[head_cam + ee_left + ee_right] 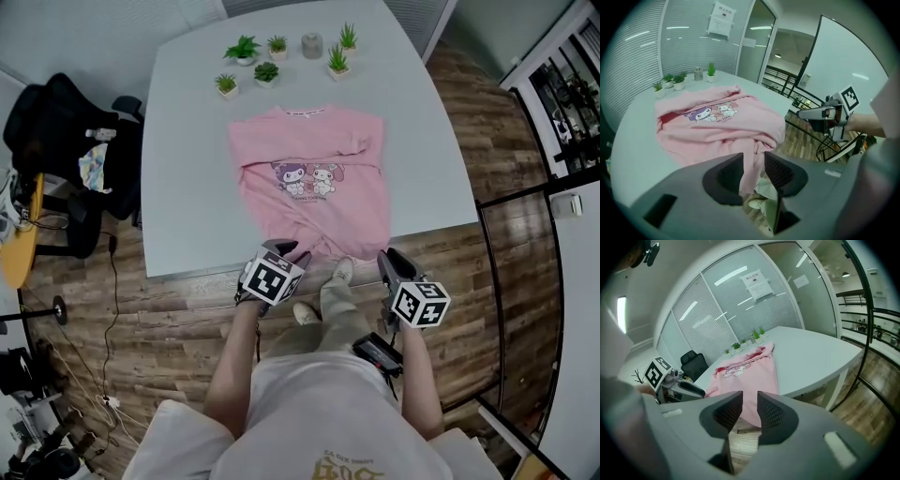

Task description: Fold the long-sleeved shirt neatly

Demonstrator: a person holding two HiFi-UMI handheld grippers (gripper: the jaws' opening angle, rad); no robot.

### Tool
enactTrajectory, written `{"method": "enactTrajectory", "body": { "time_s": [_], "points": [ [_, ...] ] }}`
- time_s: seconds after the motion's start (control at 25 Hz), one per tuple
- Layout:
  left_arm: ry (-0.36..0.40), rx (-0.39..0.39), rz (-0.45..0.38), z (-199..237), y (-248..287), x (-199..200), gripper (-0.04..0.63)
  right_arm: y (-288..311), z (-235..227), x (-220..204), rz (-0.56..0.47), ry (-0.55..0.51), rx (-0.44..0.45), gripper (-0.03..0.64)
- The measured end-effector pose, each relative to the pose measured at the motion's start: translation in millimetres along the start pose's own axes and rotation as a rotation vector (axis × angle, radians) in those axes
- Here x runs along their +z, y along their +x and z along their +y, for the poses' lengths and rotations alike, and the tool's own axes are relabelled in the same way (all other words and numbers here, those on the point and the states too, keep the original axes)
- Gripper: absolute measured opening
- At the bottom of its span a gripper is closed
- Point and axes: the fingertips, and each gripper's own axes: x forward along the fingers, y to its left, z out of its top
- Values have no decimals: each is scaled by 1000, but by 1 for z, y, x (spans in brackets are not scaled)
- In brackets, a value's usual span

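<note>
A pink long-sleeved shirt (314,178) with a cartoon print lies on the white table (187,187), its hem rumpled and hanging over the near edge. My left gripper (289,251) is at the hem's left part. In the left gripper view a hanging strip of the shirt (722,117) runs down between the jaws of the left gripper (753,164), which stand a little apart, with no pinch showing. My right gripper (392,258) hovers off the table edge by the hem's right corner. Its jaws (750,404) stand narrowly apart with nothing gripped, and the shirt (750,366) shows beyond the gap.
Several small potted plants (267,70) and a grey cup (312,45) stand at the table's far end. A black chair (66,150) is left of the table. A dark railing (572,141) runs on the right. My shoes (342,272) stand on the wood floor below the edge.
</note>
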Motion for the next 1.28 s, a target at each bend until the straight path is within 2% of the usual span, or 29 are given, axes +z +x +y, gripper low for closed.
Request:
{"method": "enactTrajectory", "body": {
  "time_s": [0.2,0.64,0.8,0.92,0.96,1.16,1.28],
  "points": [
    [45,56,47,6,19,-12,146,-13,-10,-14,-5,28,-14,97],
    [46,115,82,12,35,-24,158,-26,-21,-27,-4,43,-34,97],
    [29,127,86,16,36,-23,120,-29,-25,-28,-4,41,-38,97],
    [33,120,102,18,33,-24,66,-29,-22,-27,-3,25,-32,97],
    [31,117,99,18,31,-22,48,-29,-20,-26,0,14,-30,97],
    [-11,121,48,15,16,-16,40,-32,-17,-32,30,-26,-35,98],
    [-52,117,-15,12,1,-11,40,-31,-14,-40,61,-54,-30,106]
  ]
}}
